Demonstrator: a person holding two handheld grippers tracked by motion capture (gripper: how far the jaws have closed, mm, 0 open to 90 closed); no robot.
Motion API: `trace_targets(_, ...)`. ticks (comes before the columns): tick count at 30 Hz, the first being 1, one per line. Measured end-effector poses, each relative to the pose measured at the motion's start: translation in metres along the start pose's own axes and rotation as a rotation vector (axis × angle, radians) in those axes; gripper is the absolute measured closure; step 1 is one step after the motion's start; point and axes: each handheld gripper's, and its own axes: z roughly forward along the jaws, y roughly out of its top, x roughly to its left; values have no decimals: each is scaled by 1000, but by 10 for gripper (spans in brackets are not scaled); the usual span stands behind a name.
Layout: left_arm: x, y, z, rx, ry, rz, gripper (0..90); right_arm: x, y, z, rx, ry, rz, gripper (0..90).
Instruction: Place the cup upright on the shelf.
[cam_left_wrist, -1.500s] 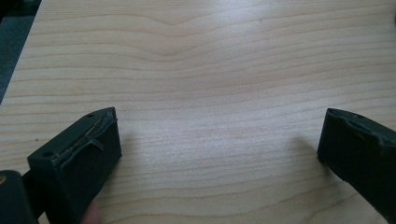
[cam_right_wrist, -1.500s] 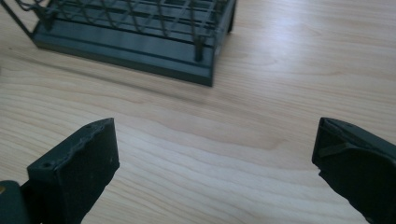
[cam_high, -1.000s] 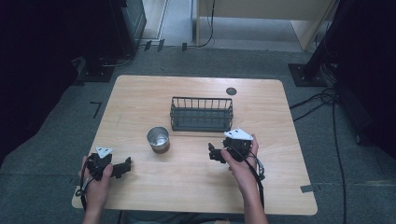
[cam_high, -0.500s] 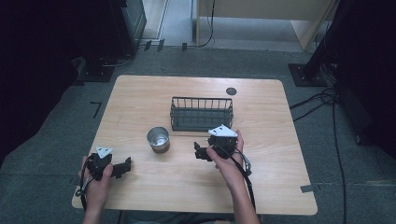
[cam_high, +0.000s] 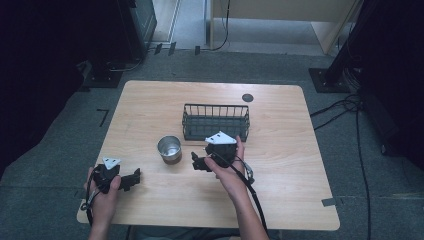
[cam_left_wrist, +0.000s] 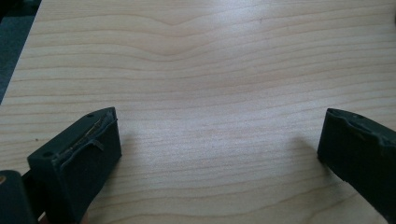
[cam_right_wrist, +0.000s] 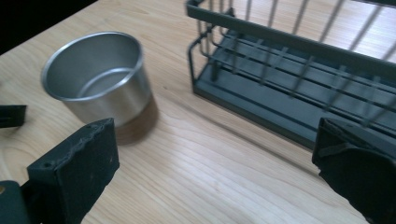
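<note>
A shiny steel cup (cam_high: 169, 148) stands upright and empty near the table's middle; in the right gripper view the cup (cam_right_wrist: 98, 76) is just ahead and to the left. Behind it sits a dark wire basket (cam_high: 216, 120), whose near corner (cam_right_wrist: 280, 70) fills the upper right of that view. My right gripper (cam_high: 200, 162) is open, low over the wood, a short way right of the cup with nothing between its jaws (cam_right_wrist: 212, 168). My left gripper (cam_high: 131, 178) rests near the front left edge, open over bare wood (cam_left_wrist: 219, 154).
The light wooden table (cam_high: 280, 165) has a small dark round mark (cam_high: 247, 97) at its back right. Grey carpet, cables (cam_high: 350, 107) and dark equipment stands surround the table.
My right gripper has moved left across the table, from in front of the basket's right end to close beside the cup. The left gripper has stayed put.
</note>
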Motion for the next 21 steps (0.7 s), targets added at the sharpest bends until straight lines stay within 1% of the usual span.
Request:
trace_targets(2,0,0,0,0,0,0,0,5,1,3,4,17,-6,0)
trace_targets(4,0,0,0,-1,0,-1,0,10,2,6,6,26,-11,0)
trace_targets(5,0,0,0,-1,0,-1,0,10,2,6,6,26,-11,0)
trace_targets(6,0,0,0,0,0,-1,0,15,3,9,3,39,-13,0)
trace_targets(10,0,0,0,0,0,-2,0,25,5,14,6,58,-25,0)
trace_targets(12,0,0,0,-1,0,-2,0,28,5,15,8,59,-34,0)
trace_targets(13,0,0,0,0,0,-1,0,34,6,18,10,59,-42,0)
trace_targets(14,0,0,0,-1,0,-1,0,34,6,18,10,59,-42,0)
trace_targets(15,0,0,0,0,0,-2,0,39,7,21,8,70,-37,0)
trace_targets(16,0,0,0,0,0,-2,0,39,7,21,8,70,-37,0)
trace_targets(17,0,0,0,0,0,-1,0,43,8,25,6,81,-41,0)
trace_targets(20,0,0,0,0,0,-1,0,47,8,29,7,88,-46,0)
trace_targets(21,0,0,0,0,0,-1,0,53,8,34,8,97,-47,0)
